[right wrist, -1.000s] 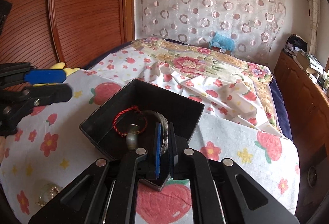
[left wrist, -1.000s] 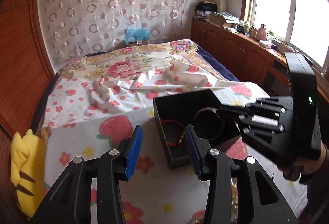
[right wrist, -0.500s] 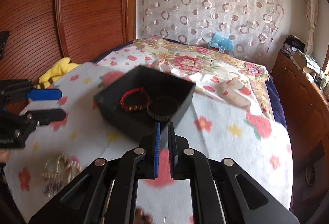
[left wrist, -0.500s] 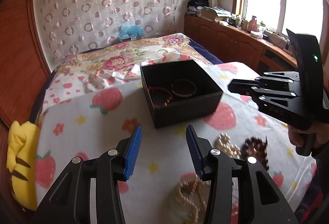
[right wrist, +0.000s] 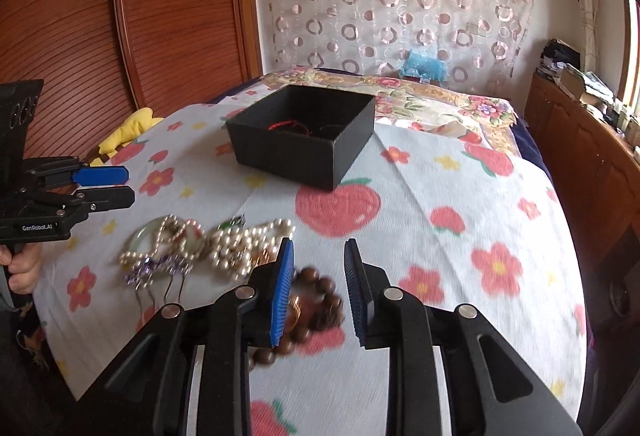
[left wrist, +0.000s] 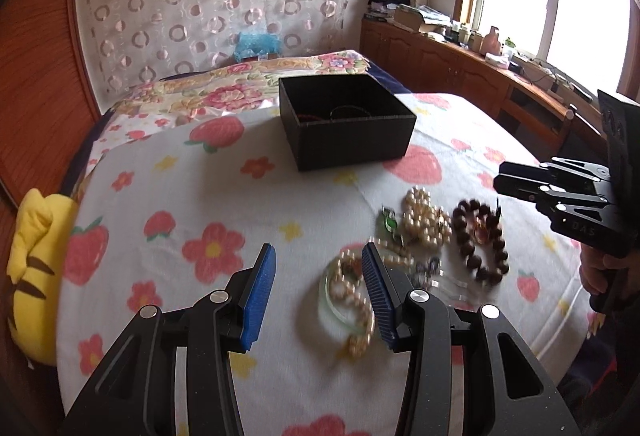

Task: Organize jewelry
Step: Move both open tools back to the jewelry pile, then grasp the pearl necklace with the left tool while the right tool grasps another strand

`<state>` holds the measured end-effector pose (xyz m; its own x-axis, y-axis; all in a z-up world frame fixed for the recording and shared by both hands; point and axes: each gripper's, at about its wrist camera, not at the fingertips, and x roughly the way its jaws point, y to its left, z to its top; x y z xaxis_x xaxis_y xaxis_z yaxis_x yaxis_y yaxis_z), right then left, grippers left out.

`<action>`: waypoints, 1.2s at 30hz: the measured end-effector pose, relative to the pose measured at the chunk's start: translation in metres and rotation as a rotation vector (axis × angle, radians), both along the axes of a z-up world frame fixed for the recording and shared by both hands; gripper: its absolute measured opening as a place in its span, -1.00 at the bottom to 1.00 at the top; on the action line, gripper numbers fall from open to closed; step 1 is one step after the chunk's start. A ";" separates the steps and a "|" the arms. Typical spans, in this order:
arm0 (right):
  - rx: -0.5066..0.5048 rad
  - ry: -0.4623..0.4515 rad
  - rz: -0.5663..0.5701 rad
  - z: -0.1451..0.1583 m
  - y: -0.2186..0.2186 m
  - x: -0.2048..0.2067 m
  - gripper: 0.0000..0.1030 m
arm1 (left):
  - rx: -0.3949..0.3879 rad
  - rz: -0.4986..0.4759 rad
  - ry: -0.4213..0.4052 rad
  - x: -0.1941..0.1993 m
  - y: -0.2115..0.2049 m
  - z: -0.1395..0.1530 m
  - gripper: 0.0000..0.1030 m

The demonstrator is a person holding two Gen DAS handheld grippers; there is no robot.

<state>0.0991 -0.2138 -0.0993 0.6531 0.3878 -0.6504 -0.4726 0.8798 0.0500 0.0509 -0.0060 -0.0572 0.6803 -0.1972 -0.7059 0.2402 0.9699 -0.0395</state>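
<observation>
An open black box (left wrist: 344, 122) (right wrist: 304, 134) stands on the strawberry-print cloth and holds a red string bracelet (right wrist: 290, 125) and a dark bangle (left wrist: 349, 112). Nearer lies a jewelry pile: pearl strands (left wrist: 424, 218) (right wrist: 244, 242), a brown bead bracelet (left wrist: 482, 240) (right wrist: 316, 310), a pale green bangle (left wrist: 340, 300) (right wrist: 146, 236) and a purple hair comb (right wrist: 160, 270). My left gripper (left wrist: 318, 292) is open and empty above the pile's left side. My right gripper (right wrist: 318, 290) is open and empty, just above the brown bead bracelet.
A yellow plush toy (left wrist: 30, 276) (right wrist: 126, 132) lies at the cloth's left edge. A flowered bedspread (right wrist: 424, 96) lies behind the box. Wooden cabinets (left wrist: 460, 76) run along the right wall under the window. A wood panel wall (right wrist: 120, 28) stands left.
My right gripper let go of the dark bangle in the box, pulled back to the pile and opened. My left gripper also drew back from the box, still open.
</observation>
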 end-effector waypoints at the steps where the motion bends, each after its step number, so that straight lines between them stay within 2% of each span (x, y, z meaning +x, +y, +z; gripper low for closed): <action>1: 0.005 0.004 -0.002 -0.001 0.000 -0.003 -0.42 | -0.005 0.000 0.003 -0.003 0.001 -0.001 -0.17; 9: -0.004 0.055 -0.014 -0.016 0.008 -0.023 -0.35 | -0.017 -0.013 0.054 -0.024 0.003 -0.021 -0.17; 18: -0.016 0.062 -0.018 -0.023 0.010 -0.030 -0.35 | 0.003 -0.057 0.089 -0.030 -0.010 -0.035 -0.17; 20: -0.029 0.062 -0.016 -0.025 0.014 -0.031 -0.35 | 0.004 -0.057 0.101 -0.028 -0.011 -0.039 -0.31; 21: -0.035 0.057 -0.012 -0.024 0.015 -0.032 -0.35 | 0.003 -0.058 0.110 -0.027 -0.011 -0.041 -0.45; 26: -0.051 0.049 -0.002 -0.024 0.019 -0.033 -0.35 | 0.026 -0.070 0.102 -0.024 -0.014 -0.042 -0.51; 27: -0.051 0.050 0.000 -0.024 0.019 -0.033 -0.35 | 0.024 -0.070 0.102 -0.024 -0.014 -0.042 -0.63; 28: -0.052 0.050 0.000 -0.025 0.020 -0.033 -0.35 | 0.023 -0.068 0.102 -0.023 -0.013 -0.042 -0.89; 31: -0.051 0.051 0.003 -0.025 0.020 -0.033 -0.35 | -0.025 -0.063 0.075 -0.027 -0.009 -0.037 -0.92; 36: -0.052 0.051 0.003 -0.026 0.021 -0.032 -0.35 | -0.039 -0.075 -0.006 -0.039 -0.010 -0.013 -0.92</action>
<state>0.0668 -0.1927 -0.1250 0.6178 0.3541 -0.7021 -0.4731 0.8806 0.0278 0.0123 -0.0161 -0.0699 0.6667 -0.2752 -0.6927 0.3126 0.9469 -0.0753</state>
